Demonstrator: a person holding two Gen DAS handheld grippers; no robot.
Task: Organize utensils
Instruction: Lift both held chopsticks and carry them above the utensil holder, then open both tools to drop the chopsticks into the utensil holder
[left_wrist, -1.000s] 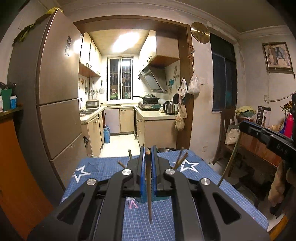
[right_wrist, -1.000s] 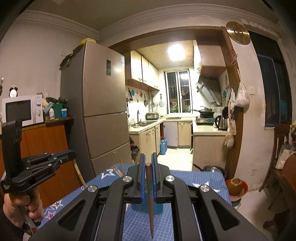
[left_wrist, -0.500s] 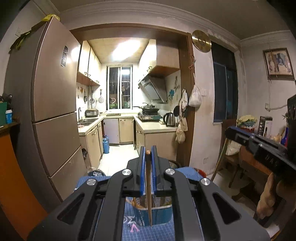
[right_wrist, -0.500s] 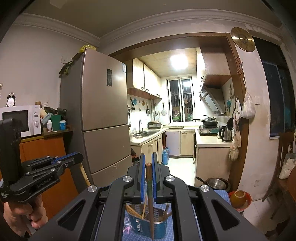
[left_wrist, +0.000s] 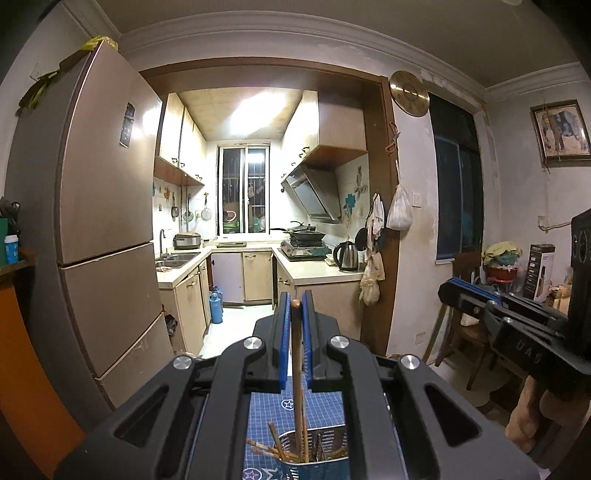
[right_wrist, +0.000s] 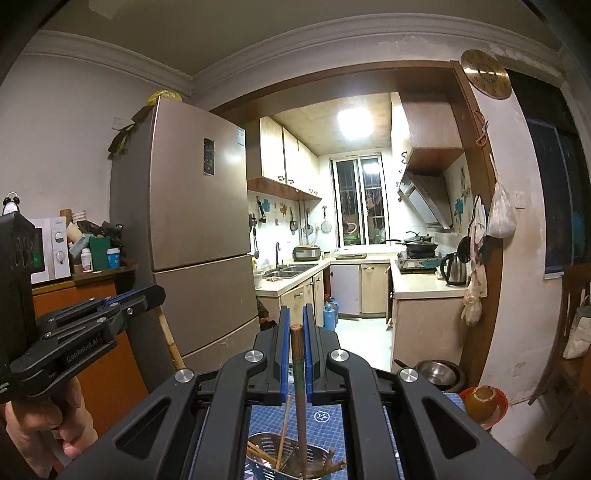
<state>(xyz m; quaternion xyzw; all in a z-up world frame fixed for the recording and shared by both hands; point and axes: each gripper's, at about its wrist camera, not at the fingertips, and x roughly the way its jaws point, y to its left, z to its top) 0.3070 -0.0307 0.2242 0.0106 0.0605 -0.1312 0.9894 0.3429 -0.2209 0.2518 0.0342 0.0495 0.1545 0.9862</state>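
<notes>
My left gripper (left_wrist: 295, 306) is shut on a wooden chopstick (left_wrist: 296, 369) that hangs straight down between its blue pads. Its lower end reaches into a perforated metal utensil holder (left_wrist: 321, 448) holding several chopsticks. My right gripper (right_wrist: 295, 326) is shut on a darker chopstick (right_wrist: 300, 387), also upright, its tip down inside the same utensil holder (right_wrist: 269, 456). Each gripper shows in the other's view: the right gripper (left_wrist: 448, 291) at the right edge, the left gripper (right_wrist: 157, 293) at the left, held by a hand (right_wrist: 40, 424).
The holder stands on a blue star-patterned tablecloth (right_wrist: 325, 417). A tall fridge (right_wrist: 199, 236) is on the left, the kitchen doorway is ahead. A wooden chair (left_wrist: 465, 332) and cluttered side table are to the right. Bowls (right_wrist: 439, 373) sit on the floor.
Both grippers rose with their chopsticks, so the tablecloth dropped out of most of each view. The utensil holder now sits directly below both chopstick tips.
</notes>
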